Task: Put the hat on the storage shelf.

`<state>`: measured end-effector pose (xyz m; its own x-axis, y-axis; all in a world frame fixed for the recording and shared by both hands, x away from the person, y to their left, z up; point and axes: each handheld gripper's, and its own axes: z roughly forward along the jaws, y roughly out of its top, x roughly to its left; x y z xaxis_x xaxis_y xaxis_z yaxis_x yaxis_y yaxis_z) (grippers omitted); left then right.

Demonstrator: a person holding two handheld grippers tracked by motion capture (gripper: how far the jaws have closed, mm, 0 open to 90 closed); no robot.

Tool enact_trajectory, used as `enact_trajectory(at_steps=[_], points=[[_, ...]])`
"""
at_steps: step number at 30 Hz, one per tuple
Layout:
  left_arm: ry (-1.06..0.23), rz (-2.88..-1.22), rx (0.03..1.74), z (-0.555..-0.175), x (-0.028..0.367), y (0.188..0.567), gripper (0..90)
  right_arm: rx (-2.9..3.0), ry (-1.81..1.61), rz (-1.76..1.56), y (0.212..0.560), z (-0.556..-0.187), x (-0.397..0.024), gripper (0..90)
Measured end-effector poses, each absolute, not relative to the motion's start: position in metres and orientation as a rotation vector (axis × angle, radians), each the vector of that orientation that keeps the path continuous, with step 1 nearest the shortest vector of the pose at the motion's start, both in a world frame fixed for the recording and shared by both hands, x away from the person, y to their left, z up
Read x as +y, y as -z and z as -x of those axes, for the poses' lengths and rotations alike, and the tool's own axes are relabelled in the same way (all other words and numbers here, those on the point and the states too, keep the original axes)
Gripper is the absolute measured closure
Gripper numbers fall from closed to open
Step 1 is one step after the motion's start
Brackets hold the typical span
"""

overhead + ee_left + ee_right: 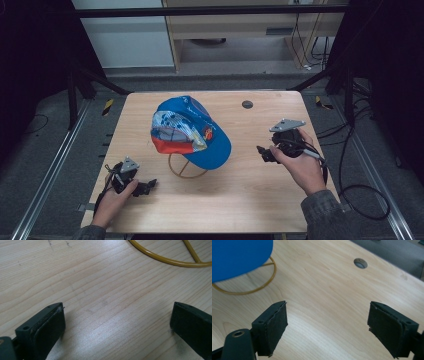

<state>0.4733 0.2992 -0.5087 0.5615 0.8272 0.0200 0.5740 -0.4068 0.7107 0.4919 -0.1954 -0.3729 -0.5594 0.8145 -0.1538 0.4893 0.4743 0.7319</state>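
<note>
High view first: the pale wooden surface (240,200) fills the middle, square with rounded corners, fine straight grain, a small round hole (247,104) near its far edge. Dead centre sits the blue baseball cap (192,131), perched on a yellow wire stand (187,170) whose ring base lies flat on the wood. The cap is soft cloth, domed crown, red underside at the peak, a printed light panel and a small orange badge on its side.

Now the hands. The left gripper (146,187) rests low near the front-left corner, well apart from the cap, its jaws spread wide with nothing between them. In the left gripper view there's bare wood between the black pads and the curve of the wire ring at the top edge. The right gripper (262,151) hangs to the right of the cap, pointing at it, jaws likewise released and empty; the right gripper view catches the blue brim (239,257) at upper left, overhanging the ring.

The risks, as I read them: that stand is thin wire and light, so a push on the brim from the side could tip cap and stand together. Cloth gives way under hard pads, so a shallow bite on the edge could slip off. A low approach could snag the ring instead of the cap.
</note>
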Motion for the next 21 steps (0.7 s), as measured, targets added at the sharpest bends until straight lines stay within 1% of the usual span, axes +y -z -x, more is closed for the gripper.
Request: enact_trajectory(at_steps=[21], points=[[-0.491,-2.131,1.119,-0.473,0.299,0.509,0.0,2.23,-0.82,-1.17,0.429,-0.476,-0.217,17.1]])
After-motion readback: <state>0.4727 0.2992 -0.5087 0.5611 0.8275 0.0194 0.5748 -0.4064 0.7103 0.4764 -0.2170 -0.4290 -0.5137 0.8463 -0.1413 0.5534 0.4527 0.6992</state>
